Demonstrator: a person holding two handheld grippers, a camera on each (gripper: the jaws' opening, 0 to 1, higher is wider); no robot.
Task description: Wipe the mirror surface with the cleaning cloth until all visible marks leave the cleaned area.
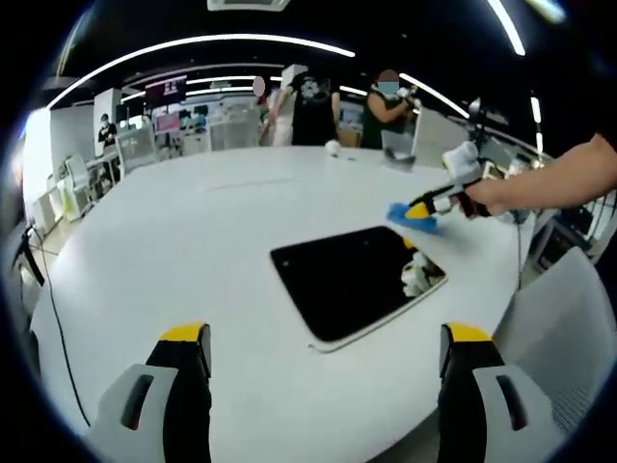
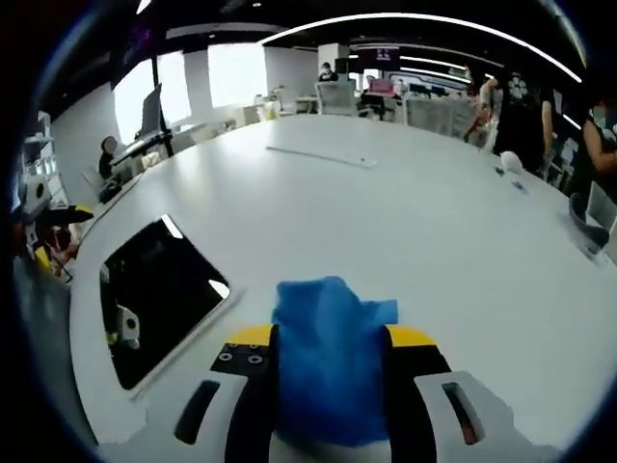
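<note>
Open-plan office space surrounds us, with curved ceiling light strips (image 1: 241, 43) overhead and several people (image 1: 310, 101) standing past the far edge of a large white table (image 1: 174, 251). Their details are too small and distorted for us to make out.

On the table lies the mirror (image 1: 352, 280), a dark rounded rectangle with a pale rim, flat on the surface near the table's edge. In the left gripper view we see something white reflected in or resting at its right corner; we cannot tell which. In the right gripper view the mirror (image 2: 159, 294) sits to the left, its lower end running into the edge of the picture.

Our left gripper (image 1: 323, 362) hovers short of the mirror, jaws spread wide with nothing between them.

Our right gripper (image 2: 330, 386) has its jaws pinching the blue cleaning cloth (image 2: 330, 371), which bunches up between the yellow tips and hides the table just ahead. From the left gripper view, the right gripper (image 1: 434, 204) holds the cloth (image 1: 410, 217) at the mirror's far corner, touching or just above the table; a forearm (image 1: 554, 178) reaches in from the right.
</note>
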